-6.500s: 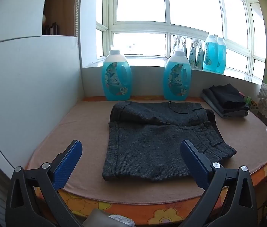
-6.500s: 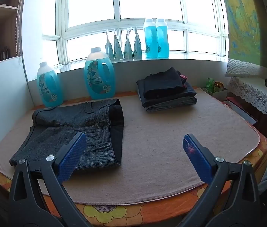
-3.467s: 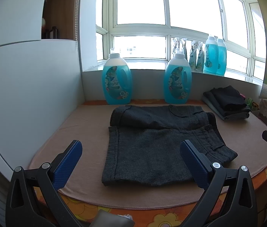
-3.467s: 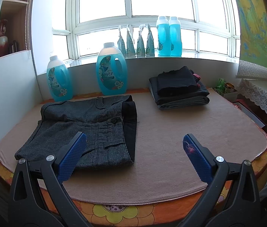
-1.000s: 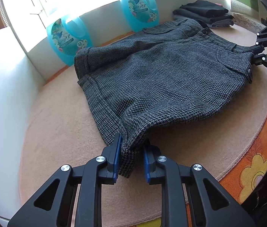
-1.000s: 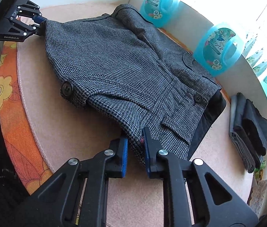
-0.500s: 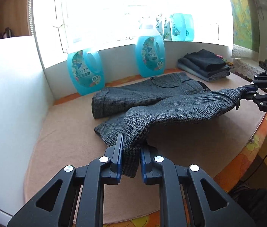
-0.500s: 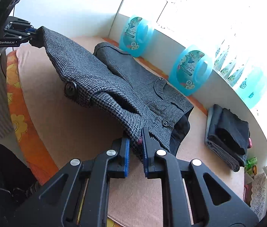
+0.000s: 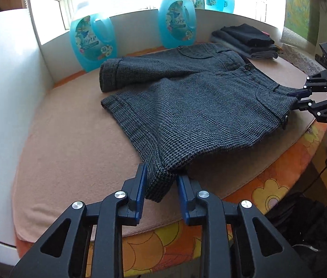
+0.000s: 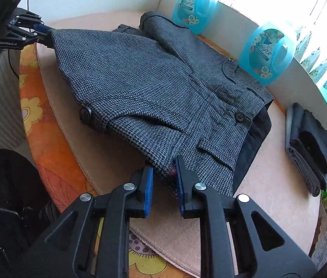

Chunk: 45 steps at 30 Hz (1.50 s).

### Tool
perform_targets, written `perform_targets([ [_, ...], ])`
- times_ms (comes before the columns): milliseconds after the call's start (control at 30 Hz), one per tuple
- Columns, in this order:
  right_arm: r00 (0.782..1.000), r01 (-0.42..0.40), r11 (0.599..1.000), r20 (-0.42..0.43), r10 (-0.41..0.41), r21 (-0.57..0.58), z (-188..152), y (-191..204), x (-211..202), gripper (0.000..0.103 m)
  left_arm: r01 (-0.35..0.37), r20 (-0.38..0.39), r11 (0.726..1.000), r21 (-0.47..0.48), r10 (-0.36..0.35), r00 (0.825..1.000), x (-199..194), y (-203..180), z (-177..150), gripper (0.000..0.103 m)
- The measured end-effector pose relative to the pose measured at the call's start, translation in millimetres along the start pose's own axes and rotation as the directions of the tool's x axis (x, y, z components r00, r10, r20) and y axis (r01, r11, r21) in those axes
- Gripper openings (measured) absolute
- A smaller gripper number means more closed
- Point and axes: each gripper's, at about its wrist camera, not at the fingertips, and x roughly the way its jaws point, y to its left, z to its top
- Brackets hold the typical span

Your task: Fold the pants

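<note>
Both grippers letting go of the pants

The left gripper is opening, a hem corner of the pants loose between its jaws; the right gripper is opening too, its right pad possibly touching the waistband corner between them.

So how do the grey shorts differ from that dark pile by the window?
The shorts are spread open near the table's front edge; the pile sits squared up at the back. The shorts are grey houndstooth with buttons; the pile is plain black and dark grey. The shorts lie between both grippers' opening jaws; nothing touches the pile. Both rest on the beige mat.
</note>
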Motion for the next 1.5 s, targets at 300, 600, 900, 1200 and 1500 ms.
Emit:
perform_targets([
  [300,0.979,-0.110,0.967,0.195,0.065,0.230,26.3,-71.4,-33.6,0.061,-0.015,0.130,0.993,-0.120,0.031,0.991,-28.8,58.9,50.2,0.055],
  [600,0.986,-0.039,0.899,0.163,-0.037,0.437,65.0,-174.2,11.6,0.066,0.039,0.133,0.970,-0.239,-0.007,0.991,41.0,127.1,146.3,0.060],
  [900,0.993,-0.078,0.816,0.113,0.015,0.572,84.7,-238.8,77.4,0.075,0.147,0.015,0.907,-0.395,-0.154,0.988,143.8,153.6,200.5,0.069],
  [1200,0.999,-0.040,0.761,0.028,0.030,0.648,98.5,-293.5,155.4,0.075,0.203,-0.080,0.829,-0.521,-0.285,0.955,220.9,165.2,220.6,0.069],
  [1500,0.991,-0.111,0.757,0.013,0.134,0.644,115.8,-297.0,203.0,0.075,0.194,-0.087,0.768,-0.610,-0.309,0.947,255.6,181.3,237.8,0.066],
])
